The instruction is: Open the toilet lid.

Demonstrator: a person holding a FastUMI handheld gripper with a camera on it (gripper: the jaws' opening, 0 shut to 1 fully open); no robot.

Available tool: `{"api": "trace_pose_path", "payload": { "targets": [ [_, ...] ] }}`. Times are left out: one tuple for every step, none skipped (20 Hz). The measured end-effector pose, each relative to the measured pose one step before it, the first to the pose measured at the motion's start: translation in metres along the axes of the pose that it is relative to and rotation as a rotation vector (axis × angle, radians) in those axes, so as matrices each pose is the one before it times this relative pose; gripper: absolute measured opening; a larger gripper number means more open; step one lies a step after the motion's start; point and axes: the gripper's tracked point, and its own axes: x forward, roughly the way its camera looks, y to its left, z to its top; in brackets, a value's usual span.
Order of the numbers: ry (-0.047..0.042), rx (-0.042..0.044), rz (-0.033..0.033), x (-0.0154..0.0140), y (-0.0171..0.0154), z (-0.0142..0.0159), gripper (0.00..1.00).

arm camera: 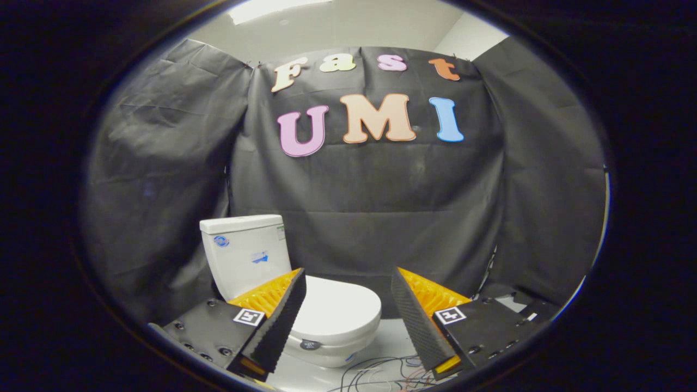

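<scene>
From the gripper view, the gripper (348, 305) hangs in the air with its two fingers spread wide apart and nothing between the pads; the left finger (280, 321) and the right finger (416, 321) each show a black ribbed pad backed by orange plastic, and each black finger block carries a small square black-and-white marker. Ahead of the fingers, at about eleven o'clock from the gap between them, stands a white toilet (305, 294). Its tank (245, 253) rises upright close to the booth's black cloth wall (381, 190), with small blue stickers on its front. The toilet lid (343, 307) lies flat and closed over the bowl, smooth and glossy, its left part hidden behind the left finger, so the lid sits just beyond that fingertip and reaches partly into the open gap. A small dark round mark sits on the front of the seat rim. The floor (381, 340) under the toilet is pale grey and smooth, and a tangle of thin wires (381, 373) lies loose on it at about six o'clock, between the two fingers. The black cloth is creased and hangs in panels around the booth; above it a white ceiling (337, 24) shows with a bright light panel at about twelve o'clock.
</scene>
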Motion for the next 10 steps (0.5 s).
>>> {"api": "trace_pose_path", "payload": {
  "targets": [
    [0.00782,0.00257,0.00153,0.00231,0.00037,0.00267,0.97],
    [-0.02093,-0.00268,-0.00317,0.00075,0.00099,0.00218,0.97],
    [-0.02830,-0.01065,0.00106,0.00432,0.00117,0.00383,0.97],
    [-0.01477,-0.02070,-0.00015,0.00942,0.00243,0.00505,0.97],
    [0.00122,-0.02599,0.00109,0.01257,0.00405,0.00247,0.97],
    [0.01577,-0.03136,0.00543,0.01613,0.00563,-0.00223,0.97],
    [0.01090,-0.03433,0.00686,0.00887,0.00491,-0.00255,0.97],
    [0.00838,-0.03695,0.01349,0.00188,0.00659,-0.00184,0.97],
    [0.00071,-0.02245,-0.00276,0.00462,0.00434,0.00056,0.97],
    [-0.00402,0.02062,0.02099,0.00634,0.00950,0.00117,0.97]
  ]
}}
